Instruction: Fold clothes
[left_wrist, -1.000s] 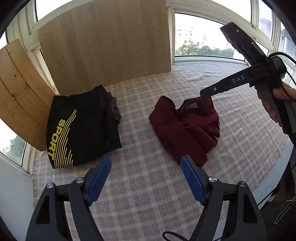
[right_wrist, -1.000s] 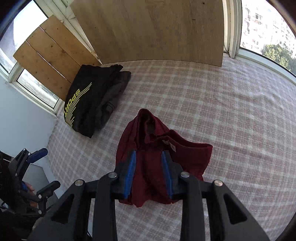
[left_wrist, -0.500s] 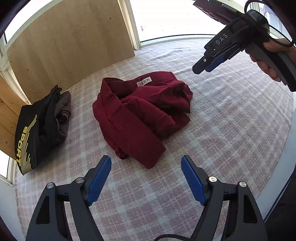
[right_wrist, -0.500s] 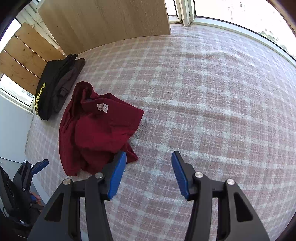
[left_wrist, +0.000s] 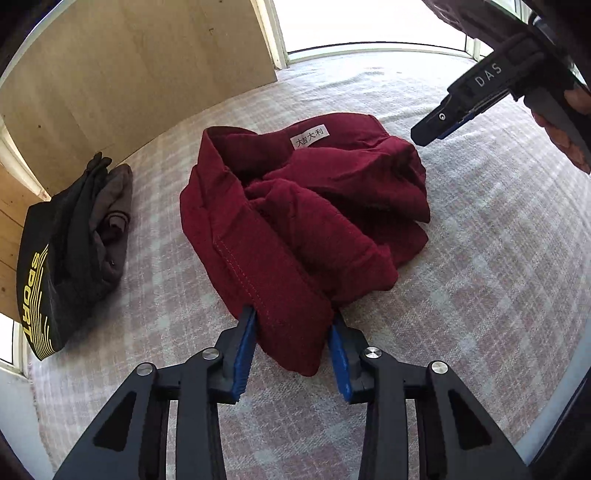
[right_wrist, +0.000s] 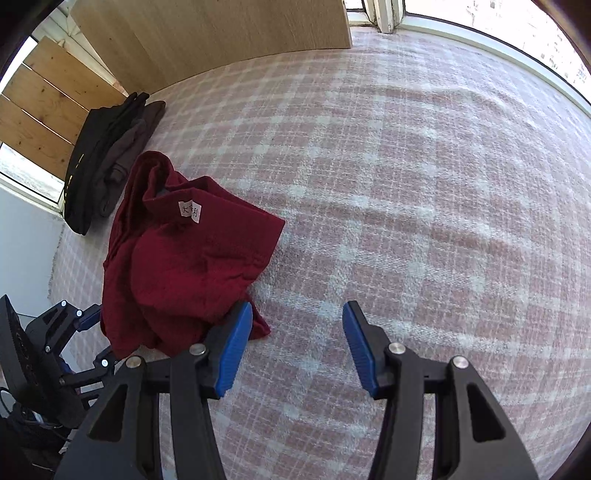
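My left gripper brackets the maroon garment's near hem, pads touching, whether pinched I cannot tell; it lies crumpled mid-frame, long axis toward upper left; right gripper gapes over bare plaid blanket, broad at right; black folded clothes at left edge.

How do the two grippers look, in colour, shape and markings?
Both are black, angular linkage frames with silver pivot bolts and ribbed blue pads on two fingers. This shows on the left gripper and the right gripper. The right gripper's side carries white letters "DAS" and a grey handle.
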